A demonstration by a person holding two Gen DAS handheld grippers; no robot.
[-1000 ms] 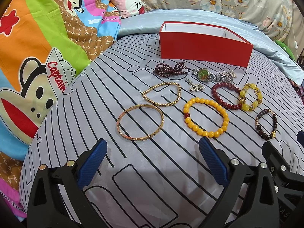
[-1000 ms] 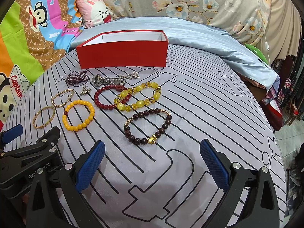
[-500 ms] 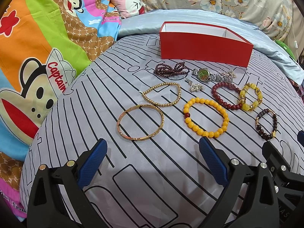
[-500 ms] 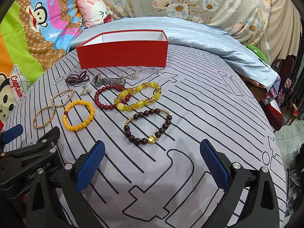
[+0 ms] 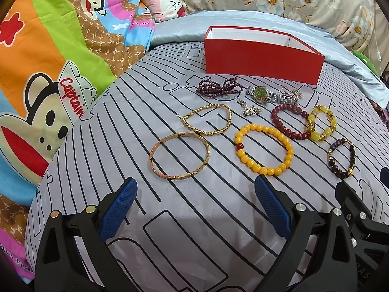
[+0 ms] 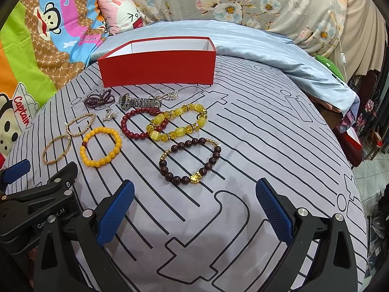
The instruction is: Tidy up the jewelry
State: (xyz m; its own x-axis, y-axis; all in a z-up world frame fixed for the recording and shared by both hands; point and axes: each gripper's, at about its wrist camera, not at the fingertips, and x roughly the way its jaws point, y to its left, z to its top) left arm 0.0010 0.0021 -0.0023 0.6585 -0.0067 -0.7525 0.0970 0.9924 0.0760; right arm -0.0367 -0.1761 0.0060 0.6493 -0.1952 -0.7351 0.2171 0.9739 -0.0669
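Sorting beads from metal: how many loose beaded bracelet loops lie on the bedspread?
5: small gold-bead loop, orange-yellow, dark red, translucent yellow, dark brown. Bundled purple strand excluded.

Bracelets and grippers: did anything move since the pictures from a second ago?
Nothing visibly changed. The left gripper and right gripper hang open above the bedspread in the same spots, holding nothing. The bangle, orange bracelet, dark bracelet, watch and the other pieces lie where they were, in front of the red box.
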